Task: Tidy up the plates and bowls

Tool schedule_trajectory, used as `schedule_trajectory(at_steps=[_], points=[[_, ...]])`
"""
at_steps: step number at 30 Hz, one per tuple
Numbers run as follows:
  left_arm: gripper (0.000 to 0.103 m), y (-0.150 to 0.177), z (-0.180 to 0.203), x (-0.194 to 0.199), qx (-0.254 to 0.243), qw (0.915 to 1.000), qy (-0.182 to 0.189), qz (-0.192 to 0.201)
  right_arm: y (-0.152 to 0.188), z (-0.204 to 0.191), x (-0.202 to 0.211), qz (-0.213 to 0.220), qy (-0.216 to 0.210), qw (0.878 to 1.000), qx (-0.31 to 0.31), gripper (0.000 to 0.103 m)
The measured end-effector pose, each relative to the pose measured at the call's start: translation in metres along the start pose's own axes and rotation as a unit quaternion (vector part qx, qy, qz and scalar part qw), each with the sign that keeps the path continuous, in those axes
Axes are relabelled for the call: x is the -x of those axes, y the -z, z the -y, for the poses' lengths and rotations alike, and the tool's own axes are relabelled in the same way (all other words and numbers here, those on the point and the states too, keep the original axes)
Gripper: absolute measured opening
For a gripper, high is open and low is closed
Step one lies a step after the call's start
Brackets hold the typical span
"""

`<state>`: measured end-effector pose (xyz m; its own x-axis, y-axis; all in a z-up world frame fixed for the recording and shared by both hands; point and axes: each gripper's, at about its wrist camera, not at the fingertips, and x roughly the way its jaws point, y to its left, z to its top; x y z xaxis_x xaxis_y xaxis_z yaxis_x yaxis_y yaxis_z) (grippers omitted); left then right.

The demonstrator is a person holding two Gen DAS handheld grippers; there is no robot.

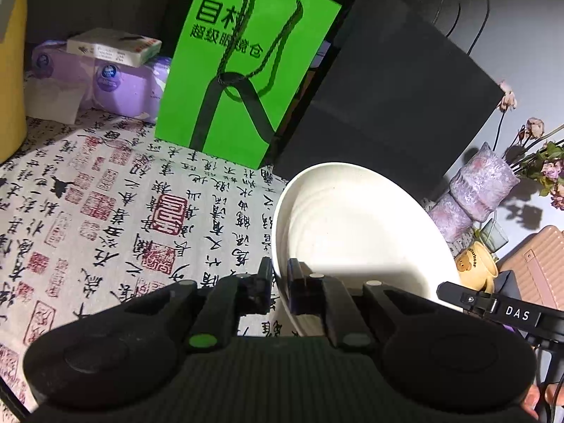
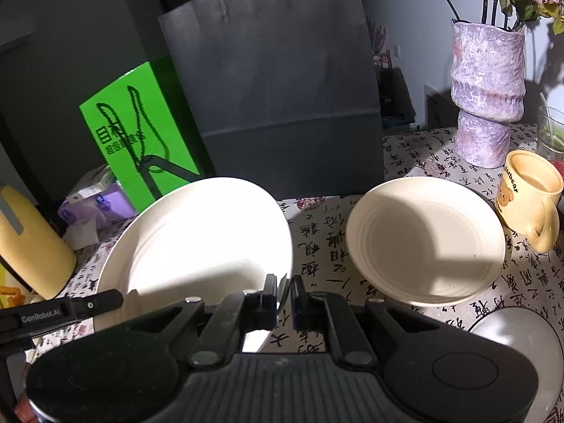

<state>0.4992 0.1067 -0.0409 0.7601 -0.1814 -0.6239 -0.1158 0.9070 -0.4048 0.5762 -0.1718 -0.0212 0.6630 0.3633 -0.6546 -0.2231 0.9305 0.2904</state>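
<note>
A large cream plate [image 2: 197, 243] is held tilted above the table, pinched at opposite sides of its rim: the left gripper [image 1: 280, 283] is clamped on the rim nearest it, and the right gripper [image 2: 284, 290] is clamped on the other side. In the right wrist view the left gripper's arm pokes in at the plate's far side.

Just to the right of the lifted plate, with a strip of cloth between them, a cream bowl [image 2: 424, 241] rests on the table. Beside the bowl on its right stands a yellow bear mug [image 2: 528, 199], and behind that a clear glass [image 2: 550, 134] and a lumpy purple vase [image 2: 486, 95] with dried flowers. A grey dish [image 2: 521, 345] lies at the near right.

Directly behind plate and bowl a tall dark paper bag [image 2: 278, 81] stands like a wall, with a green paper bag [image 1: 243, 67] to its left; both close off the back of the table. Further left sit purple tissue packs [image 1: 123, 84] with a small white box [image 1: 114, 46] on top, and a yellow container [image 2: 33, 243] towards the left edge.

The open room is the stretch of calligraphy-printed tablecloth [image 1: 105, 218] in front of the green bag, left of the plate. The wall behind is pale grey, the room dim with a hard light across the dishes.
</note>
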Motion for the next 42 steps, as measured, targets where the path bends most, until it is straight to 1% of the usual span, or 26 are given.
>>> schedule_trajectory(at_steps=[10,16,24,32,42], points=[[0.009,0.012,0.009,0.04,-0.001,0.9997,-0.017,0.017,0.012,-0.012,0.034,0.017,-0.01,1.0,0.01,0.007],[0.009,0.019,0.008,0.065,0.003,0.9996,-0.013,0.023,0.019,-0.015,0.054,0.023,-0.023,0.999,0.009,0.007],[0.009,0.032,0.014,0.095,0.0,0.9993,-0.022,0.031,0.029,-0.027,0.085,0.034,-0.024,0.999,0.016,0.007],[0.009,0.05,0.016,0.121,-0.003,0.9988,-0.031,0.037,0.051,-0.031,0.108,0.034,-0.03,0.999,0.015,0.007],[0.009,0.076,0.022,0.151,-0.007,0.9986,-0.026,0.045,0.072,-0.03,0.143,0.049,-0.034,0.998,0.016,0.007]])
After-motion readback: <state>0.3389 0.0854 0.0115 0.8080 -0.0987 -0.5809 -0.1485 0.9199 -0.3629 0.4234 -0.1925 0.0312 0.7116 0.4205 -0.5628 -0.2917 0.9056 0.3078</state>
